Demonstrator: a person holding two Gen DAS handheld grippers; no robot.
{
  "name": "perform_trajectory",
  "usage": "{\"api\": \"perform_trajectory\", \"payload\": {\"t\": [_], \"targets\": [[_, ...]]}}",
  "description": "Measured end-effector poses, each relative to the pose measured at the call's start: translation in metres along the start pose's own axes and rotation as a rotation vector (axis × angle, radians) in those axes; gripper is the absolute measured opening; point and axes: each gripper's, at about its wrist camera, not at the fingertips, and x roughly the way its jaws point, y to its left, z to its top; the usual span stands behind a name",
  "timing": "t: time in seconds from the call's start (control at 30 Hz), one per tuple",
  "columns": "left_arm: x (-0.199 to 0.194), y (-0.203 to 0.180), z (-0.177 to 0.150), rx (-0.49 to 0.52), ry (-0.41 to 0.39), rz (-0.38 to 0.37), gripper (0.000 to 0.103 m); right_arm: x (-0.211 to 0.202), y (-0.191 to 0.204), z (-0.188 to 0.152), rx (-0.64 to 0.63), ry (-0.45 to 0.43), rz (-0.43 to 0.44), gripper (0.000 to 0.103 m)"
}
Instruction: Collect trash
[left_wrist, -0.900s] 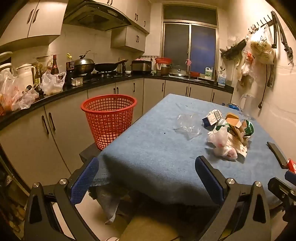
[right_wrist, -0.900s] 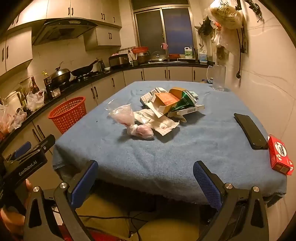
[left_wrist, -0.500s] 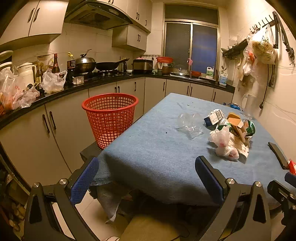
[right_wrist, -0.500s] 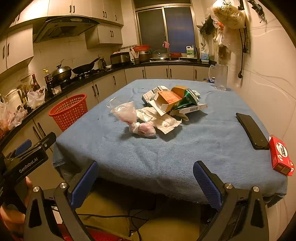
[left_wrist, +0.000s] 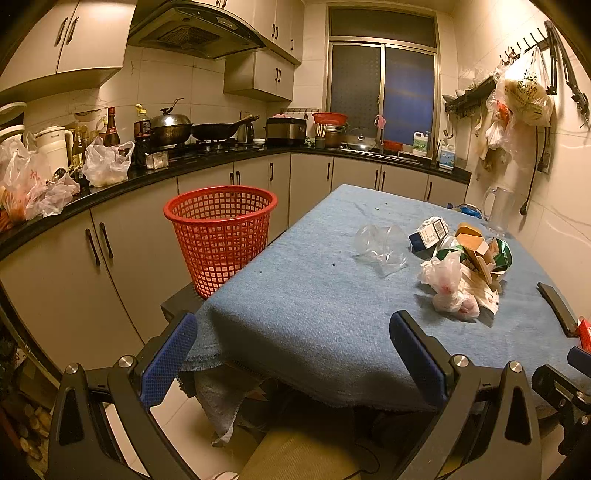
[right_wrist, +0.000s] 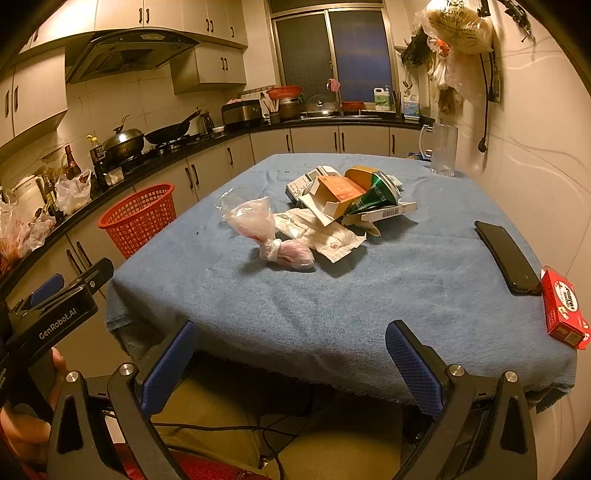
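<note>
Two sets of tongs, left tongs (left_wrist: 293, 347) and right tongs (right_wrist: 291, 354), hung spread wide and empty before the desk's (right_wrist: 332, 295) near edge. The trash pile (right_wrist: 332, 206) lay mid-desk; the red basket (left_wrist: 220, 236) stood beside its left edge.

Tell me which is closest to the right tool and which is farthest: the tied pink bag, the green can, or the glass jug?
Going by the right wrist view, from the right tool:
1. The tied pink bag, near the middle of the blue table, a bit left.
2. The green can, in the trash pile behind the bag.
3. The glass jug, at the far right corner by the wall.
</note>
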Motion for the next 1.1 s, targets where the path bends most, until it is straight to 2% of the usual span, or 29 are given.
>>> {"api": "perform_trajectory", "payload": {"t": [0.17,0.53,0.7,0.9,1.07,1.1], "targets": [[0.0,-0.003,0.002,-0.003,0.005,0.007,0.103,0.0,0.0,0.0,0.004,0.016,0.0,0.103],[0.003,-0.004,0.003,0.004,0.035,0.01,0.103,0.0,0.0,0.0,0.018,-0.01,0.013,0.103],[0.01,-0.011,0.004,0.027,0.053,0.011,0.103,0.008,-0.001,0.0,0.027,0.016,0.022,0.103],[0.021,-0.02,0.002,0.049,0.092,-0.02,0.103,0.012,-0.011,0.007,0.102,0.056,0.058,0.103],[0.038,-0.026,0.008,0.057,0.125,-0.087,0.103,0.023,-0.018,0.009,0.064,0.072,0.03,0.103],[0.043,-0.03,0.012,0.087,0.127,-0.09,0.103,0.025,-0.02,0.011,0.057,0.069,0.026,0.103]]}}
